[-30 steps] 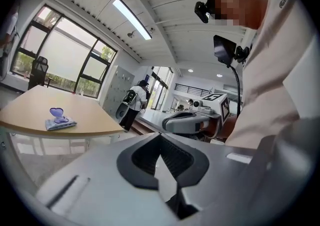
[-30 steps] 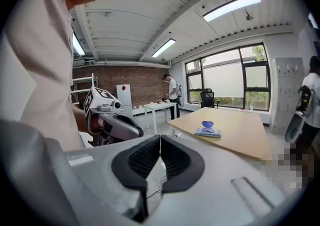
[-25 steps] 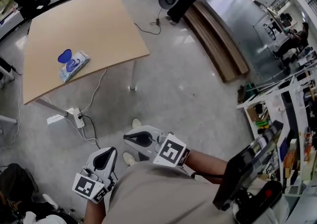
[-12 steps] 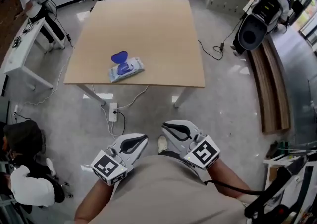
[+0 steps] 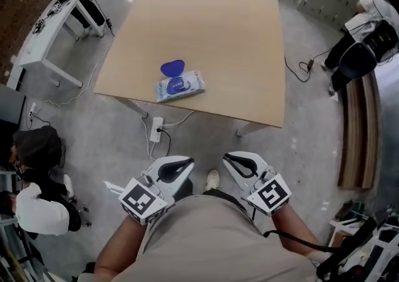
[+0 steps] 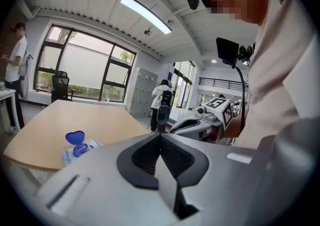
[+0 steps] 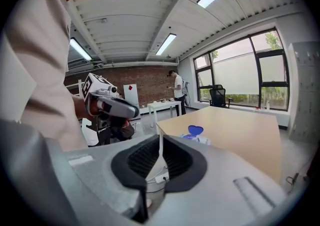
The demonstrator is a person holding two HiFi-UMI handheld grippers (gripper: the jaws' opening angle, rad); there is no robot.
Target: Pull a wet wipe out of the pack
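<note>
- Head view: wet wipe pack (image 5: pixel 180 85) lies flat on the wooden table (image 5: pixel 212 25), near the edge closest to the person, with its blue lid (image 5: pixel 173 67) flipped open.
- Left gripper (image 5: pixel 190 162) and right gripper (image 5: pixel 227 156) are held low by the person's torso, over the floor, well apart from the pack, tips aimed toward the table.
- Left gripper view: jaws clenched tip to tip, nothing between them.
- Right gripper view: jaws clenched together, empty; pack on the table beyond.
</note>
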